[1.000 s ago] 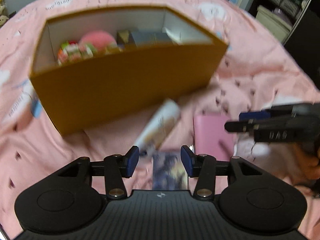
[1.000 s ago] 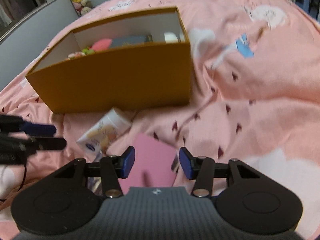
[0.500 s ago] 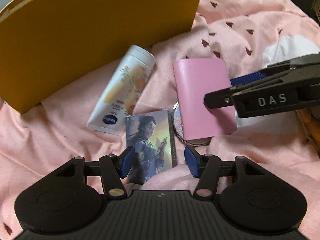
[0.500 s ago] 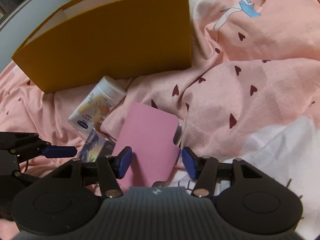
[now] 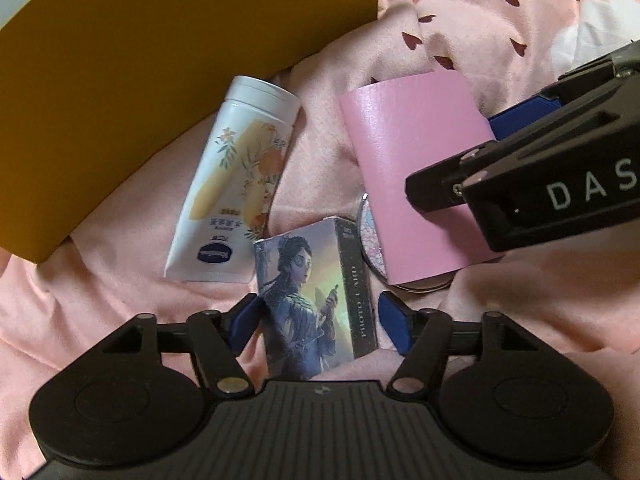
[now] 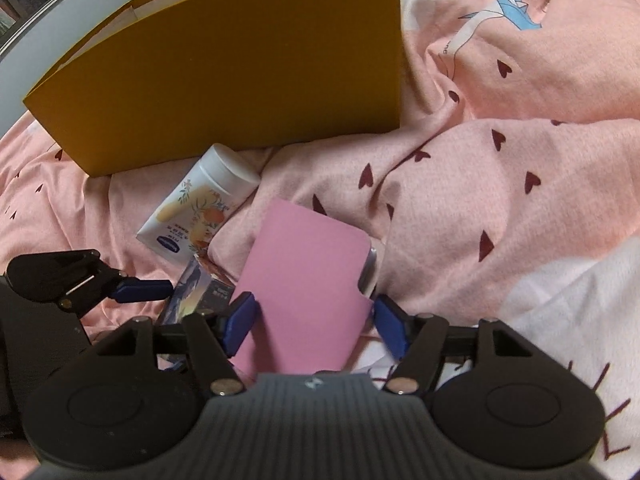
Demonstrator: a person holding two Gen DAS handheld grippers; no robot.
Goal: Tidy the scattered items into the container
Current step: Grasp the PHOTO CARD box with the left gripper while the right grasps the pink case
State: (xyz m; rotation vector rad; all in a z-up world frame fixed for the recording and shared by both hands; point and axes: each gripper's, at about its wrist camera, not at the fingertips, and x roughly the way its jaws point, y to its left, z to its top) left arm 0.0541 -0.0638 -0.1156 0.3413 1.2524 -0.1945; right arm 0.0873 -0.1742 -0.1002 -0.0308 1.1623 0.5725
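My left gripper [image 5: 318, 322] is open, its jaws on either side of a small card box [image 5: 314, 300] printed with a figure, lying on the pink bedsheet. My right gripper [image 6: 316, 320] is open, its jaws astride the near end of a pink wallet [image 6: 308, 280], also seen in the left wrist view [image 5: 416, 172]. A white cream tube [image 5: 236, 188] lies left of the wallet, cap toward the orange box [image 6: 240, 72]. A round compact mirror [image 5: 370, 236] lies partly under the wallet. The box's inside is hidden.
The pink heart-print bedsheet [image 6: 500, 184] is rumpled into folds around the items. The orange box [image 5: 140, 80] stands just behind the tube. A grey wall and shelf [image 6: 48, 0] are at the far left.
Both grippers have dropped lower and closer to the bed. The left jaws now flank the card box and the right jaws flank the pink wallet. The box's inside has gone out of view.
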